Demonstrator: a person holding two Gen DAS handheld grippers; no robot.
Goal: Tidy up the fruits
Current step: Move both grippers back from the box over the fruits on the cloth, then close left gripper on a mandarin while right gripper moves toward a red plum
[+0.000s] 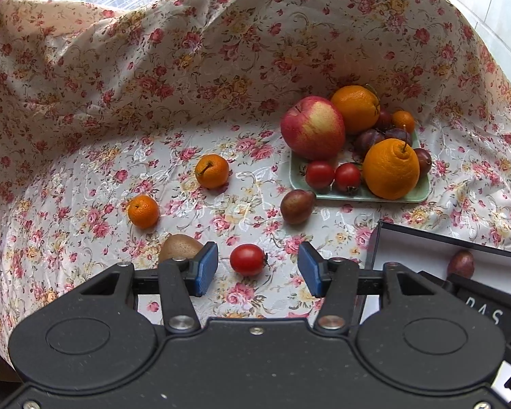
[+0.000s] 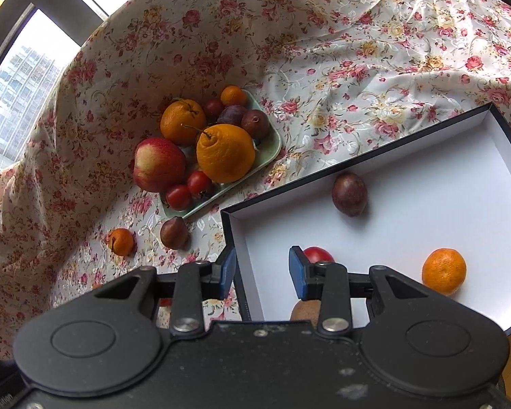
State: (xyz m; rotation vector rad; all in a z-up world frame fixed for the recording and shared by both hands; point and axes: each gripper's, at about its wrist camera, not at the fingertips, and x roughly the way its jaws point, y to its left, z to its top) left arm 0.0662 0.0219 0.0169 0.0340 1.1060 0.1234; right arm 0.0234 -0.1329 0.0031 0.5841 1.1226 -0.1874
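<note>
My left gripper [image 1: 258,269] is open, its blue pads on either side of a small red tomato [image 1: 248,259] on the floral cloth. A kiwi [image 1: 179,247] lies just left of the left pad. Two mandarins [image 1: 212,171] [image 1: 143,211] and a dark plum [image 1: 296,206] lie loose further out. My right gripper [image 2: 262,274] is open and empty over the near left wall of a white box [image 2: 426,211]. The box holds a dark plum [image 2: 349,194], a mandarin [image 2: 443,271], a red tomato [image 2: 318,255] and a kiwi [image 2: 305,312].
A green tray [image 1: 417,196] at the back right carries an apple [image 1: 312,127], two oranges, plums, a mandarin and two tomatoes. The floral cloth [image 1: 153,51] rises steeply behind. The box corner [image 1: 426,248] sits right of my left gripper.
</note>
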